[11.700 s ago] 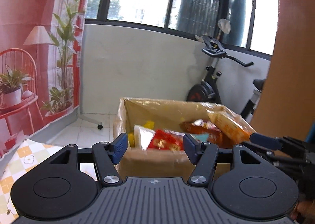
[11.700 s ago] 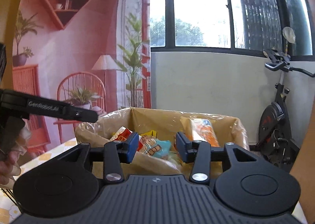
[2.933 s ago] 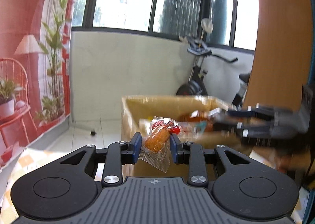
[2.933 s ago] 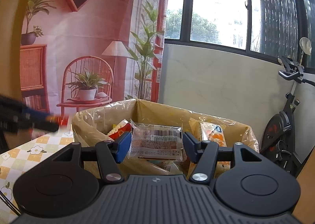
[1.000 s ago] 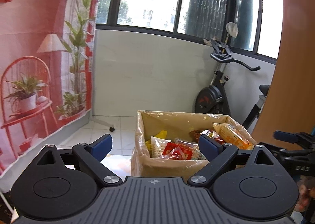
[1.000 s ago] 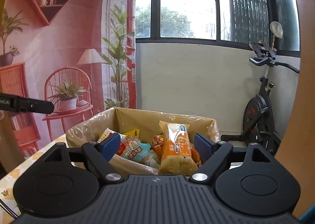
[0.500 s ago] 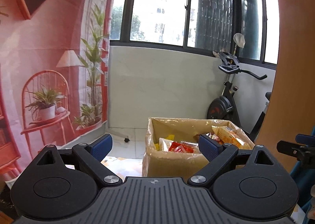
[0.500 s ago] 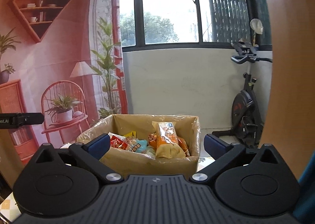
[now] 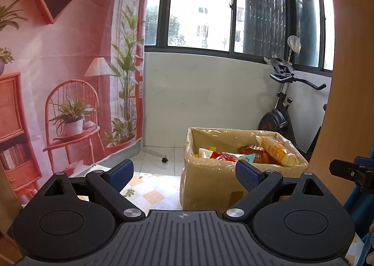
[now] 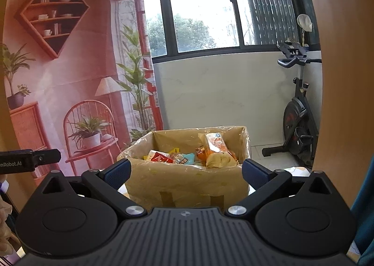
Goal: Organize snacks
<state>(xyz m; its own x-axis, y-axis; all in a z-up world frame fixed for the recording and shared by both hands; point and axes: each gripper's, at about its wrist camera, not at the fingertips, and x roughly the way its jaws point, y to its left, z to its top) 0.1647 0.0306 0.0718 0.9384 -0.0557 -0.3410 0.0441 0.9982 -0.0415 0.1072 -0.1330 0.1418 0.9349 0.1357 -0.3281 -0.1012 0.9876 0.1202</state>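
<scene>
The left gripper (image 9: pixel 184 173) hangs back from the cardboard box (image 9: pixel 210 186), its blue-padded jaws spread wide with nothing between them. The right gripper (image 10: pixel 185 172) is likewise spread to its widest and empty; its jaws have just been opening, and no packet lies between the pads.

The box, lined with clear plastic film, stands on a table covered by a checked floral tablecloth (image 9: pixel 149 193), near the cloth's far edge. In the left wrist view it sits ahead and to the right of the jaws; in the right wrist view it sits straight ahead, framed between the two fingers.

The snacks lie inside the box. An orange packet (image 10: pixel 215 143) leans upright toward the right side, above a pale yellow bag (image 10: pixel 218 159). A red packet (image 10: pixel 161 157) and a teal packet (image 10: pixel 188 158) lie lower toward the left and middle.

Behind the box are a white half-wall under dark-framed windows, an exercise bike (image 10: pixel 296 111) to the right, and a printed pink backdrop (image 10: pixel 70 74) of shelves, chair and plants to the left.
</scene>
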